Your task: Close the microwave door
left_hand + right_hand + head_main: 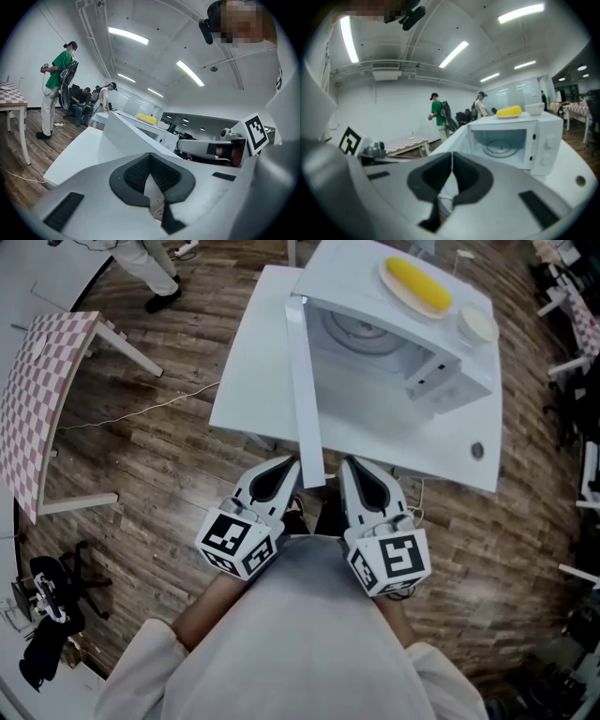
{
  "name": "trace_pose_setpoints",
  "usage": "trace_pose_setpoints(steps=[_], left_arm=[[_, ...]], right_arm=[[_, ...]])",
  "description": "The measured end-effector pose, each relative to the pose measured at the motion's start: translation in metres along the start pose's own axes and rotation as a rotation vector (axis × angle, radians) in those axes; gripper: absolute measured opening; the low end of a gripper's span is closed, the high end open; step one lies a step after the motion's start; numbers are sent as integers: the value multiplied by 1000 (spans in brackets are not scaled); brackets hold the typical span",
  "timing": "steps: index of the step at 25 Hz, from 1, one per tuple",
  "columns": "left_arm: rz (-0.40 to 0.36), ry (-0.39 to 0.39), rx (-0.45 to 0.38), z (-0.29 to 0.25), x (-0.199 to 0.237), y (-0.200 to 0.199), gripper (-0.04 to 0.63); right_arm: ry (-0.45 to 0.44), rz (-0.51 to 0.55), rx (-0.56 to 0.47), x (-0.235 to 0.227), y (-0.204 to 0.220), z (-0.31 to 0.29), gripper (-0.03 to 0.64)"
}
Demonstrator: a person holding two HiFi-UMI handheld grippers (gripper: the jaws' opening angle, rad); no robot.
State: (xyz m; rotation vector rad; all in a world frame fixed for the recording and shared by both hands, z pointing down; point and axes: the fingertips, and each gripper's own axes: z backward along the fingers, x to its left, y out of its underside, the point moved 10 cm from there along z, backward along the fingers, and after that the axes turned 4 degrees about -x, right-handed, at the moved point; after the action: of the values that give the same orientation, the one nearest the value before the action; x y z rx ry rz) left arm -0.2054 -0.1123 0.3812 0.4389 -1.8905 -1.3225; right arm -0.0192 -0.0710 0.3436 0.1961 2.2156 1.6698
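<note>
The left tongs (150, 155) fill the lower frame, their dark-padded jaws meeting at the tips with nothing between them. Just beyond the tips the open white microwave door (129, 133) slants away over a white surface (77, 152), with a yellow item (146, 119) lying on top of the microwave farther ahead. To the right of the tongs lie the right tongs (183, 145) with their marker cube, and far off to the left a person in a green top (56, 79) stands beside a chequered table (10, 96).
</note>
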Motion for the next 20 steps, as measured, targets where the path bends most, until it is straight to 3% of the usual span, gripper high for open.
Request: trace_pose_setpoints(steps=[20], left_arm=[[7,83,69,-66,-27,10,18]], right_arm=[[79,-44,5,-57,-1,17,24]])
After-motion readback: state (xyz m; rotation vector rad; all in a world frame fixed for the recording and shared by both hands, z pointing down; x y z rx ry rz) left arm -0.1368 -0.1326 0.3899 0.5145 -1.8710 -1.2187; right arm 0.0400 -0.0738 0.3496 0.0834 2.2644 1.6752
